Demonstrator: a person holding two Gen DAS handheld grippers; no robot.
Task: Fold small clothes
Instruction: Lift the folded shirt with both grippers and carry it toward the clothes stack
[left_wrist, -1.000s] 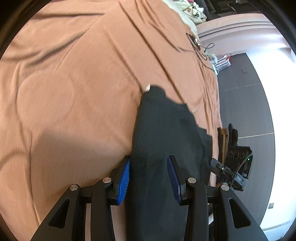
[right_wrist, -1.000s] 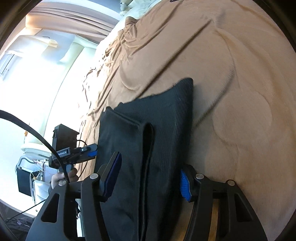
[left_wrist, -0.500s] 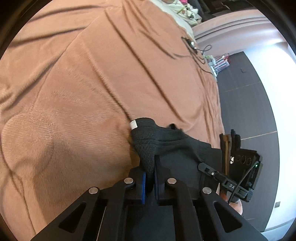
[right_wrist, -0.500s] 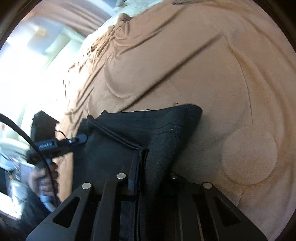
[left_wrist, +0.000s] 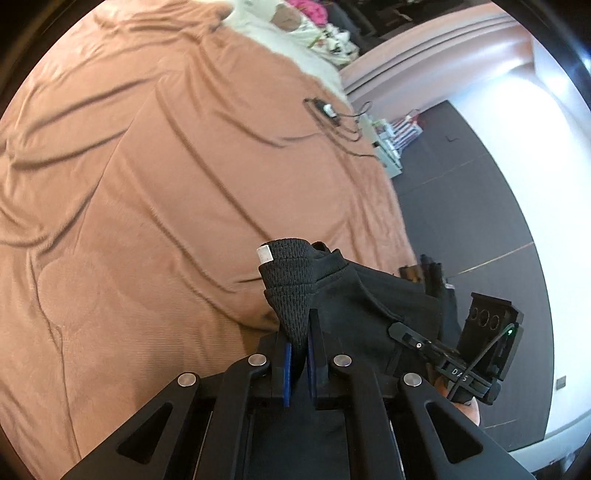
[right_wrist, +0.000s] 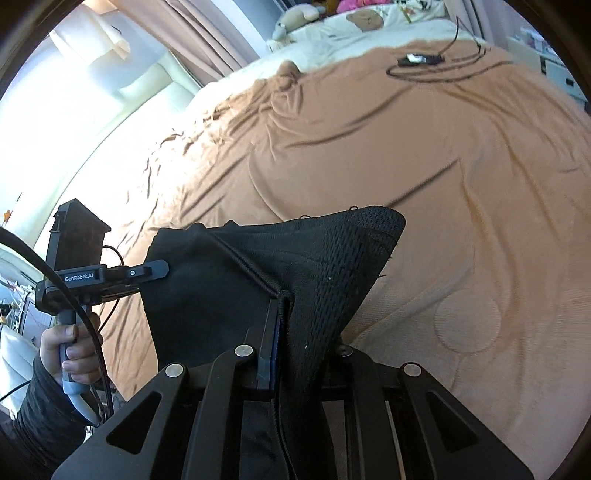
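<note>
A small black knit garment (left_wrist: 354, 295) with a mesh-textured band and a white tag (left_wrist: 264, 254) hangs between both grippers, lifted off the tan bedspread (left_wrist: 147, 192). My left gripper (left_wrist: 300, 354) is shut on one corner of its band. My right gripper (right_wrist: 284, 332) is shut on the other corner (right_wrist: 343, 258), with a seam running into the jaws. The right gripper also shows at the right of the left wrist view (left_wrist: 417, 338), and the left gripper at the left of the right wrist view (right_wrist: 147, 269). The garment's lower part is hidden behind the grippers.
A black cable with a small white device (right_wrist: 417, 59) lies on the far part of the bedspread (right_wrist: 443, 166). White bedding with soft toys (right_wrist: 365, 18) lies beyond it. Dark floor (left_wrist: 480, 206) runs along the bed's right edge. Curtains and a bright window (right_wrist: 110, 74) stand at the left.
Both grippers went from open around the flat garment to shut on its corners. They then lifted it off the bedspread, and both views tilted up toward the far end of the bed.
</note>
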